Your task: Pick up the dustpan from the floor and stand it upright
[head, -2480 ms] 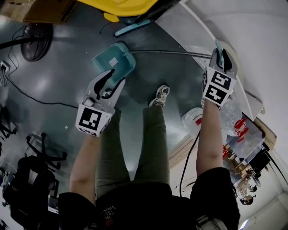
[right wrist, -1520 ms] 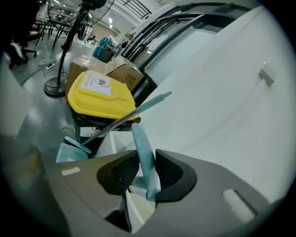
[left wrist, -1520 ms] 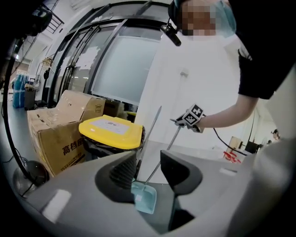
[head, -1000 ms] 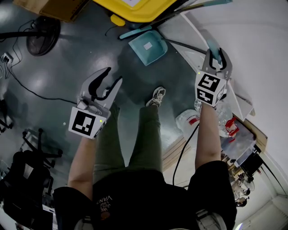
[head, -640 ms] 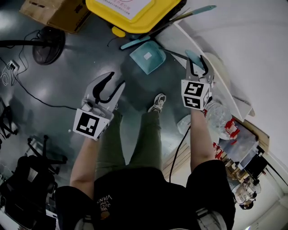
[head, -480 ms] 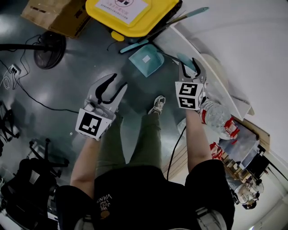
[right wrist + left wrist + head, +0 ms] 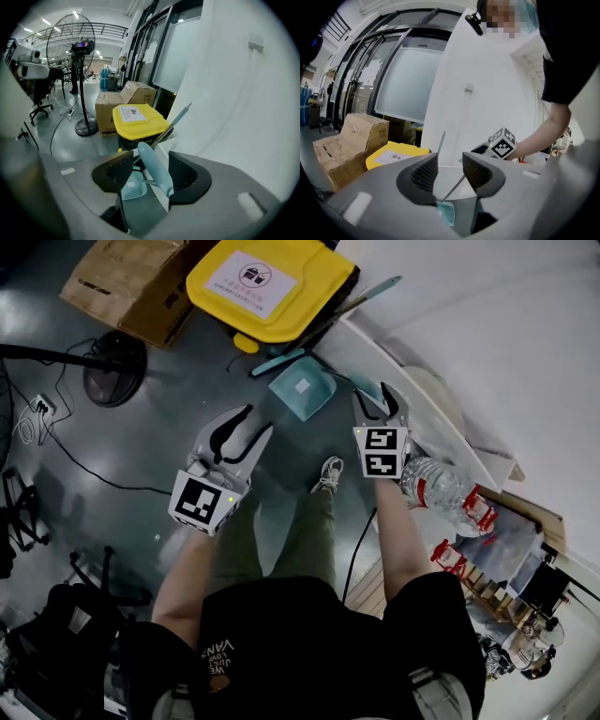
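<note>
You moved the dustpan point(image 7: 302, 388) away from your left gripper point(image 7: 255, 420), which gaped empty; right gripper point(image 7: 377, 396) jaws were just opening, handle point(image 7: 154, 171) loose between them.

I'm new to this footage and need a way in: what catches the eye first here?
The yellow bin lid at the top of the head view stands out against the grey floor. Just below it sits the teal dustpan, its handle between the jaws of the right gripper, which have just been opening.
</note>
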### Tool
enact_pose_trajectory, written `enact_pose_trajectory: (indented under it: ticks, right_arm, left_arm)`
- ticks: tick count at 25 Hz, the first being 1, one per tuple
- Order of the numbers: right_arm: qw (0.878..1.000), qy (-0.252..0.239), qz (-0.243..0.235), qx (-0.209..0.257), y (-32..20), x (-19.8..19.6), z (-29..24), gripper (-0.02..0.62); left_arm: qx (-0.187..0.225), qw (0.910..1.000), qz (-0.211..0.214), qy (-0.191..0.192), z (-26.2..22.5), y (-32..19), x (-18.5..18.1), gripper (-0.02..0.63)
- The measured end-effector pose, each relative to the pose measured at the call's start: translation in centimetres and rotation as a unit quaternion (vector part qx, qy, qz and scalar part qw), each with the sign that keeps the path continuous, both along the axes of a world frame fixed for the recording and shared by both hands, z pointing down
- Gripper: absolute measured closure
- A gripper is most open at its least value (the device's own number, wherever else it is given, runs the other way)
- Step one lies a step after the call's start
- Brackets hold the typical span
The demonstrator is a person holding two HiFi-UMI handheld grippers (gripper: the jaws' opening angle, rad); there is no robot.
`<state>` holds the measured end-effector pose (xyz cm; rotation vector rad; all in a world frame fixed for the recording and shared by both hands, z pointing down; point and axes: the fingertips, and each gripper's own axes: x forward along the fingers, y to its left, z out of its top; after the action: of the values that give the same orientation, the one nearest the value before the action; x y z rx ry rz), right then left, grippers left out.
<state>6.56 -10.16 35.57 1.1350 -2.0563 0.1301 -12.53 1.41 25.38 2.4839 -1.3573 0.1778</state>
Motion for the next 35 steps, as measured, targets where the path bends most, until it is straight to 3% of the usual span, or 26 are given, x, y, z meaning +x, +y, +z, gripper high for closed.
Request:
enact_pose_trajectory:
  ticks: [6, 10, 15, 24, 27, 35]
  right_arm:
    - [0.995, -0.080, 0.039, 0.035, 1.9, 0.6, -6.4, 0.387]
    - [0.987, -0.131, 0.063, 0.063, 3.9, 0.6, -11.2, 0.388]
    - [0.976, -0.182, 0.067, 0.103, 6.6, 0.1, -17.2, 0.388]
    - [0.960, -0.235, 0.068, 0.136, 12.4, -0.1, -23.6, 0.393]
    - [0.955, -0.243, 0.080, 0.151, 13.9, 0.5, -24.8, 0.484]
    - [0.943, -0.264, 0.095, 0.177, 16.7, 0.2, -26.6, 0.577]
  left_arm:
    - [0.041, 0.9989, 0.019, -0.011, -2.6, 0.2, 0.8, 0.434]
    - [0.047, 0.9985, 0.026, 0.004, -6.4, 0.0, 1.3, 0.434]
    - [0.101, 0.9940, 0.040, -0.008, -10.1, 0.0, 1.2, 0.434]
    - [0.104, 0.9903, 0.092, -0.006, -15.3, 2.8, 2.3, 0.434]
    - [0.106, 0.9902, 0.090, -0.010, -16.4, 3.8, 1.2, 0.434]
    - [0.142, 0.9875, 0.067, -0.016, -17.6, 5.7, -2.0, 0.436]
